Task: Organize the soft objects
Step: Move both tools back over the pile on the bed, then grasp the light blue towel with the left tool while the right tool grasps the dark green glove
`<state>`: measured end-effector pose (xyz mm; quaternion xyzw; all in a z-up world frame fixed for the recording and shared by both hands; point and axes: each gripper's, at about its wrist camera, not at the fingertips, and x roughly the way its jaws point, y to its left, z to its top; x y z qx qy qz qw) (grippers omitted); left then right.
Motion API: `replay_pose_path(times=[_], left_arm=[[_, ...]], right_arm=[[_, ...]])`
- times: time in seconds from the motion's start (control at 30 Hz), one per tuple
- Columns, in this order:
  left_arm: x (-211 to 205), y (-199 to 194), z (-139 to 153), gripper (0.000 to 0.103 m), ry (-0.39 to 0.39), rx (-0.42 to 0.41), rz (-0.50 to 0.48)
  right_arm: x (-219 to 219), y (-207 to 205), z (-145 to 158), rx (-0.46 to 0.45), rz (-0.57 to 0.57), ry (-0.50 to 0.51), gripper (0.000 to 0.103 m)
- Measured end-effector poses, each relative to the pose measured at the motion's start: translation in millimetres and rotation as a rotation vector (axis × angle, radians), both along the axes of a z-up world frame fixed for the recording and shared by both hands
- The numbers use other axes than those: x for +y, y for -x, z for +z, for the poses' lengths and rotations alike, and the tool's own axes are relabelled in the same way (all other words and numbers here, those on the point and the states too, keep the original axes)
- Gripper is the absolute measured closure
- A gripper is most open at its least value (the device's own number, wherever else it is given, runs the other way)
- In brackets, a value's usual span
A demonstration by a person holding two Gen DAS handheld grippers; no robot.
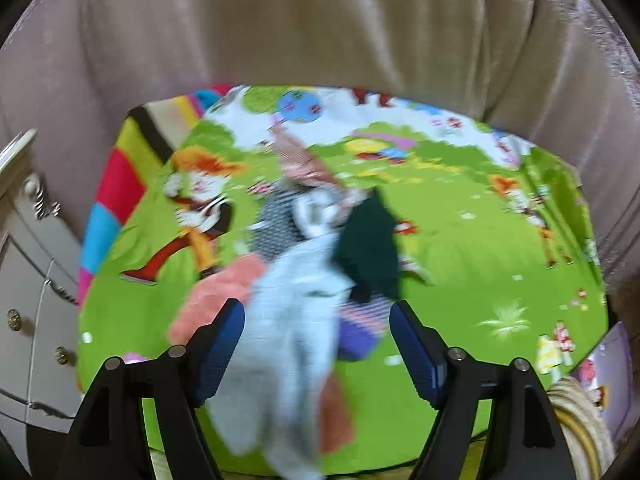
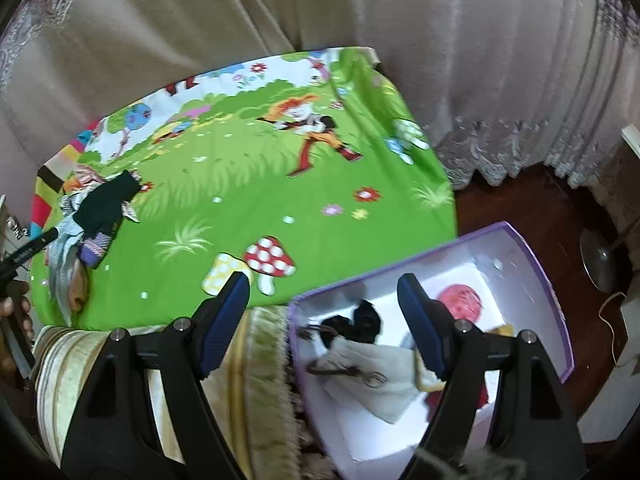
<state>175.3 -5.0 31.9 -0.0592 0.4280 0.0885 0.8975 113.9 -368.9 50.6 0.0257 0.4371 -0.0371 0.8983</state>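
Sorting underway: left gripper (image 1: 318, 344) spread, pale grey cloth (image 1: 288, 344) between its fingers, grip not confirmed. Garment pile (image 2: 94, 224) at mat (image 2: 248, 184) left edge. Right gripper (image 2: 324, 308) spread, empty, over purple box (image 2: 536, 264). Next: pinch cloth, carry to box.

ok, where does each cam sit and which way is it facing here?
Left wrist: on the left gripper, looking along its open fingers at the pile of soft items on the cartoon mat; curtain behind.
Right wrist: on the right gripper, open, facing the mat's near edge and the purple box beside it; the person's left hand shows at far left.
Shared: the cartoon mat, the pile, the curtain, the purple box.
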Motion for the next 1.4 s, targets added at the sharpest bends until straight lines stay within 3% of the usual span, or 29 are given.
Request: replay_pose_path(times=[0.3,0.37,0.43,0.53,0.97,1.03,1.4], left_arm=[[5,-6,-36,0.026,-0.035,0.12,-0.022],[6,-9,-43,0.037,-0.064,0.146,-0.011],[9,-10,-46,0.07,-0.069,0.157,0.0],[15,-5,-42,0.084,-0.053,0.138,0.026],[54,35,9,0.087,0.182,-0.18,0.127],[58,39,14,0.087,0.188,-0.224,0.146],[75,46,9,0.087,0.232,-0.277,0.206]], right_arm=[[73,-34,13,-0.024,0.184,0.0,0.024],[88,-41,15,-0.026,0.221,-0.011,0.023],[107,-51,15,-0.027,0.264,-0.024,0.022],[134,-63,15,-0.025,0.314,-0.043,0.02],[224,-127,-18,0.067,0.419,-0.136,0.018],[237,-139,-27,0.093,0.418,-0.162,0.018],[314,-194,-83,0.242,0.421,-0.291,0.018]])
